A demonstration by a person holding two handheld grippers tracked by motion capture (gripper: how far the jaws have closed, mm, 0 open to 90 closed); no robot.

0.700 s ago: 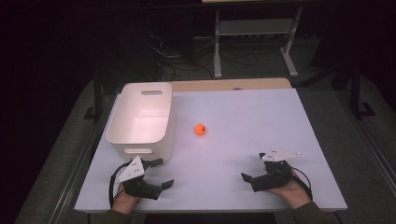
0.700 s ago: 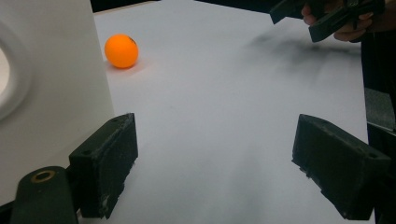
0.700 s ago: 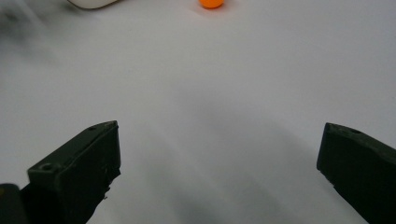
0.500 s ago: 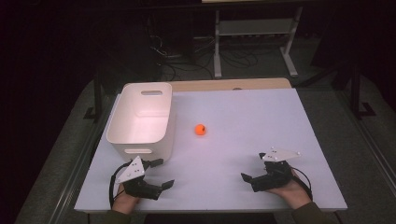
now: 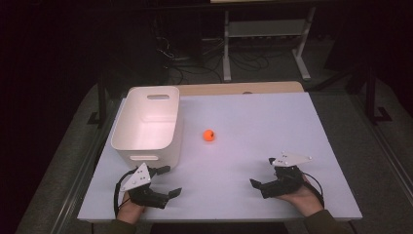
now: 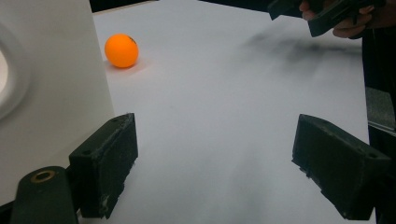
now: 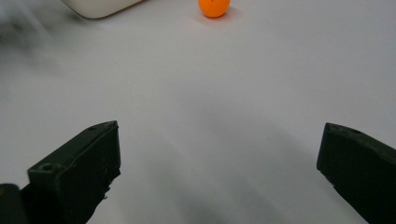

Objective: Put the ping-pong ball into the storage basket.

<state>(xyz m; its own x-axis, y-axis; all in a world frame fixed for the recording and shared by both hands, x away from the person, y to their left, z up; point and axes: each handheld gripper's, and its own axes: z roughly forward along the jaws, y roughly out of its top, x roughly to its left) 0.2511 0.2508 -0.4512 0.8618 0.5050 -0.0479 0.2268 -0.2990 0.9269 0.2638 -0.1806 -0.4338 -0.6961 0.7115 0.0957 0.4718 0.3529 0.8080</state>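
High view shows the ball [image 5: 209, 135] lying free on the desk [image 5: 272, 122] just right of the bin [image 5: 146, 124], well ahead of both tools, each with jaws spread wide and holding nothing. A hasty pinch could likely knock it rolling toward the desk's edge. Left tool [image 5: 163, 183] sits near the bin's front wall; right tool [image 5: 263, 176] has open room.

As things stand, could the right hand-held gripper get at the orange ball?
Probably yes. The right hand-held gripper is open and faces the orange ball across bare table. The white bin stands off to the side, out of that path.
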